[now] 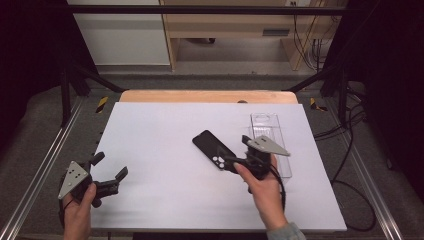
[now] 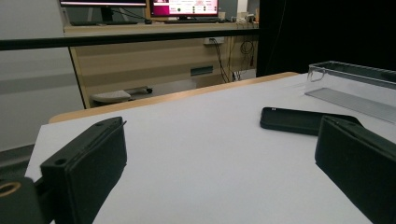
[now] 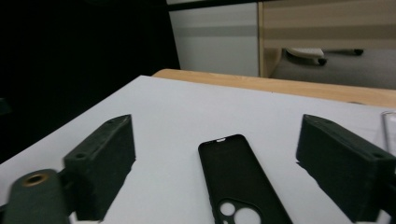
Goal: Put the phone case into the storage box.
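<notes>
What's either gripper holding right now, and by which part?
Nothing. The right gripper is open, astride the flat black phone case without touching it. The left gripper is open over the bare white table.

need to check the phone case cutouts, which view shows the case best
The right gripper view: the case lies close, centred between the open jaws, camera cutouts clear. The high view shows it whole but small. The left gripper view gives a low, edge-on look, partly behind a jaw.

Both hand-held grippers were black w/ blocky, squared jaws. Left hand-held gripper (image 1: 112, 167) and right hand-held gripper (image 1: 237, 150) each carried a grey three-cornered plate on top; the left plate had small holes. Brass-coloured bushing near the jaw base. Right forearm: grey-blue sleeve cuff (image 1: 286, 233). Black cable trailed from the right one.
</notes>
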`<state>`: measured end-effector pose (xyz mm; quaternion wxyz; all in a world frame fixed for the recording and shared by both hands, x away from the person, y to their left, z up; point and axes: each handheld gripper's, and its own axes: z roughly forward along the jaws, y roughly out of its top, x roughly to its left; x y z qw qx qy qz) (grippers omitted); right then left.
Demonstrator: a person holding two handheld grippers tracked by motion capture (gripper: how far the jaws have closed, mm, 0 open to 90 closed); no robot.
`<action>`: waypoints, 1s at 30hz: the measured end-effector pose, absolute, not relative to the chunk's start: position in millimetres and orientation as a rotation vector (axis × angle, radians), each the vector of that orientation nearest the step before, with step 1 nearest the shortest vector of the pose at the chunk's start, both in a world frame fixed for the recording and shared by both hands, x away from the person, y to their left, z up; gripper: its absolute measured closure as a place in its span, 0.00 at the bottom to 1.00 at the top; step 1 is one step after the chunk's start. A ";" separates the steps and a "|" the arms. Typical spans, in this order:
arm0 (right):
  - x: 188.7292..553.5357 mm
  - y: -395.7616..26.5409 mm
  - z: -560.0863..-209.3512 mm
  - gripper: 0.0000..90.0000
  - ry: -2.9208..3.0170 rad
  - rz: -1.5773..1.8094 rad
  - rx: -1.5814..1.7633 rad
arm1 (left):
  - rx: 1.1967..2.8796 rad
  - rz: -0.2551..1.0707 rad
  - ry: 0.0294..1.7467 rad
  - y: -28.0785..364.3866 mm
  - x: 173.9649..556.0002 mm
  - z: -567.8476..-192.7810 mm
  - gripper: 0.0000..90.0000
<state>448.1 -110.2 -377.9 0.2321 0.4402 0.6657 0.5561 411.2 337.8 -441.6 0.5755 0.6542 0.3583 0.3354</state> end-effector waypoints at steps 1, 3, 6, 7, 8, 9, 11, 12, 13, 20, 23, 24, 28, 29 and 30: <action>453.0 -102.4 -380.1 0.20 1.834 1.517 1.226 | 1.535 0.784 0.838 336.9 411.4 -441.8 0.03; 462.7 -89.4 -387.0 0.24 1.849 1.472 1.255 | 1.543 0.787 0.830 335.8 410.6 -441.6 0.03; 473.8 -74.1 -399.2 0.35 1.890 1.368 1.263 | 1.546 0.787 0.824 335.9 410.7 -441.6 0.03; 477.0 -70.5 -403.5 0.39 1.900 1.365 1.259 | 1.547 0.786 0.827 336.1 411.4 -442.1 0.03; 479.5 -67.7 -407.6 0.42 1.909 1.381 1.263 | 1.549 0.782 0.827 336.3 412.1 -442.4 0.03; 481.7 -64.7 -411.4 0.45 1.925 1.383 1.260 | 1.550 0.784 0.824 336.6 412.6 -442.4 0.03; 484.8 -59.6 -418.6 0.54 1.933 1.338 1.237 | 1.550 0.791 0.827 338.9 413.0 -442.6 0.03; 486.6 -58.4 -421.8 0.59 1.936 1.322 1.239 | 1.545 0.788 0.833 340.5 413.0 -442.9 0.03; 488.6 -58.0 -424.4 0.63 1.942 1.313 1.256 | 1.538 0.788 0.839 341.7 412.8 -443.1 0.03; 497.2 -56.1 -438.2 0.92 2.012 1.165 1.260 | 1.535 0.781 0.832 340.7 412.1 -443.2 0.03; 500.7 -56.2 -445.6 0.97 2.086 1.108 1.260 | 1.538 0.777 0.828 338.9 413.5 -443.0 0.03; 501.7 -56.9 -448.9 0.98 2.100 1.095 1.277 | 1.538 0.775 0.827 338.2 414.0 -443.0 0.03; 502.8 -59.5 -461.1 1.00 2.143 1.025 1.330 | 1.541 0.775 0.822 337.0 413.5 -442.3 0.03; 503.1 -59.7 -463.4 1.00 2.152 1.005 1.339 | 1.538 0.776 0.822 337.0 413.4 -442.3 0.03; 503.2 -60.1 -465.3 1.00 2.161 0.994 1.342 | 1.542 0.774 0.822 337.0 413.6 -442.6 0.03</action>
